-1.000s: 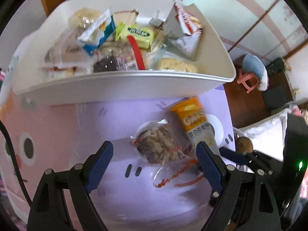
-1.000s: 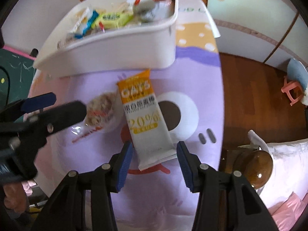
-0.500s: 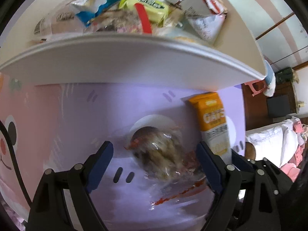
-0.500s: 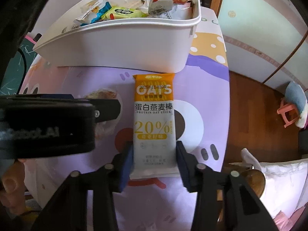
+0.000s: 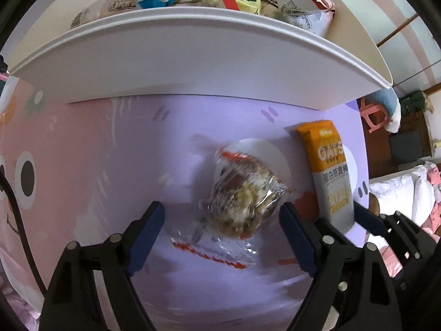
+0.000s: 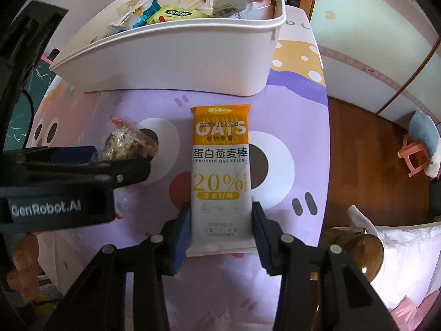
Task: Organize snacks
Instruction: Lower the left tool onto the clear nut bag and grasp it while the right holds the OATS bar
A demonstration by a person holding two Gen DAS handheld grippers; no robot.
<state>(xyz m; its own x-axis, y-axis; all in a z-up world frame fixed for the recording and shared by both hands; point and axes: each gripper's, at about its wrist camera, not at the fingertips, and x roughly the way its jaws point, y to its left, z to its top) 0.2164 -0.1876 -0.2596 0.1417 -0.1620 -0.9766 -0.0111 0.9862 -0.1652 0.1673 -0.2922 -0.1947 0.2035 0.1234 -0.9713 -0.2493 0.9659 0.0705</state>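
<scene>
An orange-and-white oat bar [image 6: 220, 171] lies flat on the purple cartoon mat [image 6: 303, 104]. My right gripper [image 6: 222, 209] is shut on its lower end, with both blue pads against the wrapper's sides. To its left lies a clear-wrapped grain snack [image 5: 239, 201], blurred in the left wrist view. My left gripper [image 5: 222, 209] straddles it, pointing down; its jaws are closing, the left pad still apart from the wrapper. The white bin [image 5: 220, 35] behind both holds several snack packets. In the right wrist view the left gripper [image 6: 82, 160] covers part of the grain snack [image 6: 124, 140].
The white bin [image 6: 179, 55] stands close behind both snacks. The mat's right edge drops to a wood floor [image 6: 358, 138] with a pink stool [image 6: 413, 157]. White bedding [image 6: 408, 248] sits at lower right. A person's hand [image 6: 22, 270] grips the left tool.
The left gripper has come down close over the grain snack, and the bin now fills the top of its view. The right gripper's jaws closed from beside the oat bar onto it.
</scene>
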